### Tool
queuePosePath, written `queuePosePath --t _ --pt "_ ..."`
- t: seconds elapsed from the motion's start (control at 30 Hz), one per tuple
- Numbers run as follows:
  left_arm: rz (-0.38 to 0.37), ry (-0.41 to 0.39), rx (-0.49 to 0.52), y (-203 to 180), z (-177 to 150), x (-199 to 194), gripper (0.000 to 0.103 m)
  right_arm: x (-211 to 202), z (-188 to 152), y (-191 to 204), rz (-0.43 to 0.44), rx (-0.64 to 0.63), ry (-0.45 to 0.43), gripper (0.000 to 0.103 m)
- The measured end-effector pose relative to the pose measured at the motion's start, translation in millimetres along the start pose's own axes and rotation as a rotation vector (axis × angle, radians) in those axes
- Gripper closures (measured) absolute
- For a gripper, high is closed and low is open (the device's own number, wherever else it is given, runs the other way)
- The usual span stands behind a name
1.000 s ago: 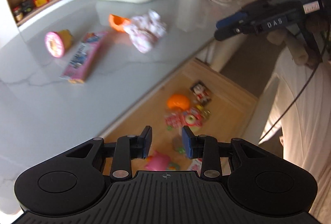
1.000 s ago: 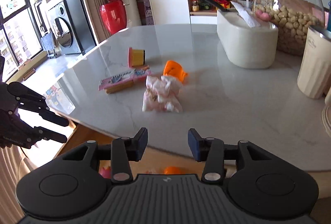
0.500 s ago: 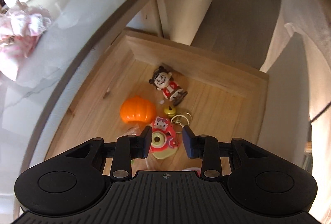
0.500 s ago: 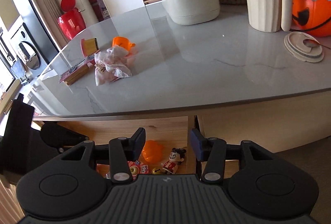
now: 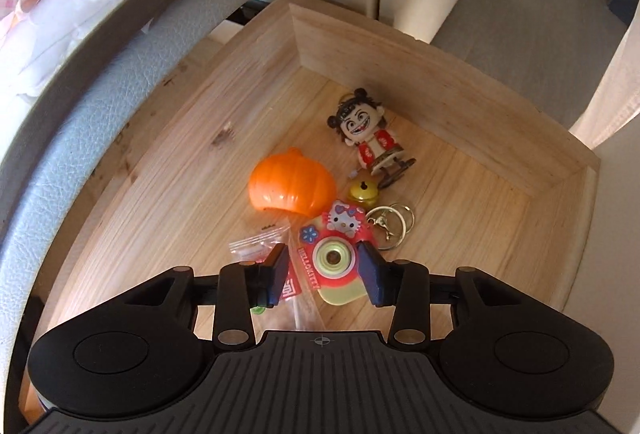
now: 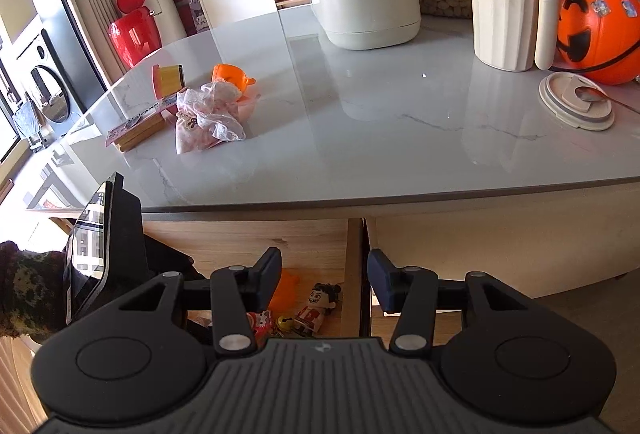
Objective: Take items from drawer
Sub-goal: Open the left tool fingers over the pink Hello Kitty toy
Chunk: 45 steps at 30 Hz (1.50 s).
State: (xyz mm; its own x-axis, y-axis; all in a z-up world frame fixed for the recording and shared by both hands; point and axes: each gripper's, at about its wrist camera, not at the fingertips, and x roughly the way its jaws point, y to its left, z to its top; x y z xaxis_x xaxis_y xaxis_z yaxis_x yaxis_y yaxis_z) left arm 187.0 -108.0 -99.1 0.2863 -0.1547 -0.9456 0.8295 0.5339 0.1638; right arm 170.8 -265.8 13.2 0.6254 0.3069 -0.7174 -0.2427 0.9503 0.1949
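Note:
The wooden drawer [image 5: 400, 73] stands open under the table edge. In it lie an orange pumpkin [image 5: 290, 181], a grinning figurine [image 5: 368, 137], a yellow bell [image 5: 362, 191], key rings [image 5: 390, 222], a clear packet [image 5: 256, 244] and a pink toy camera [image 5: 332, 254]. My left gripper [image 5: 324, 266] points down into the drawer. Its jaws are opening, the toy camera lies between the fingertips, and the pads do not press on it. My right gripper [image 6: 324, 274] hangs open and empty before the table edge, above the figurine [image 6: 318, 304] and pumpkin [image 6: 286, 290].
On the marble table [image 6: 360, 137] lie a pink bag [image 6: 208, 117], an orange cup [image 6: 230, 75] and a pink box [image 6: 136, 125]. Farther back stand a tissue box [image 6: 368, 5], a pitcher [image 6: 504, 5], a pumpkin bucket [image 6: 596, 25] and a lid [image 6: 576, 105].
The left gripper came down from above the tabletop into the drawer, settled over the toy camera, and its jaws widened. The right gripper tilted down toward the table edge, bringing the drawer into view.

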Motion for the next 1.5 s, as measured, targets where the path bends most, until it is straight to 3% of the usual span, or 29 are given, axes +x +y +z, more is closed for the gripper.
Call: queuePosePath --t 0.1,0.23,0.37,0.4,0.73,0.83,1.23,1.37,1.5 --pt "-0.018 -0.007 0.000 -1.9 -0.2 0.5 0.067 0.1 -0.8 2.5 -0.006 -0.016 -0.002 0.056" --pt "-0.098 -0.015 -0.035 -0.2 0.8 1.4 0.064 1.1 -1.4 4.4 -0.015 -0.030 0.001 0.055" --pt "-0.064 -0.007 -0.078 5.2 3.3 5.6 0.039 2.7 -1.8 5.4 -0.028 -0.034 0.008 0.055" --pt "-0.055 -0.004 -0.078 5.8 2.8 5.8 0.037 3.0 -2.4 6.3 -0.034 -0.040 0.008 0.055" --pt "-0.155 -0.037 -0.012 -6.3 4.1 10.3 0.039 6.4 -3.6 10.1 -0.046 -0.063 0.014 0.055" --pt "-0.149 -0.045 0.018 -9.2 4.9 9.8 0.040 5.9 -3.7 8.5 -0.047 -0.055 0.014 0.055" --pt "-0.173 -0.022 0.073 -10.4 -7.4 -6.4 0.042 0.4 1.3 -15.4 0.011 0.104 0.000 0.055" --pt "-0.166 0.020 -0.018 -11.1 -1.7 -7.1 0.042 2.0 0.2 -10.4 -0.001 0.076 0.004 0.055" --pt "-0.222 0.069 -0.160 -8.1 14.6 3.7 0.041 2.9 0.2 -10.0 -0.004 0.073 0.008 0.055"
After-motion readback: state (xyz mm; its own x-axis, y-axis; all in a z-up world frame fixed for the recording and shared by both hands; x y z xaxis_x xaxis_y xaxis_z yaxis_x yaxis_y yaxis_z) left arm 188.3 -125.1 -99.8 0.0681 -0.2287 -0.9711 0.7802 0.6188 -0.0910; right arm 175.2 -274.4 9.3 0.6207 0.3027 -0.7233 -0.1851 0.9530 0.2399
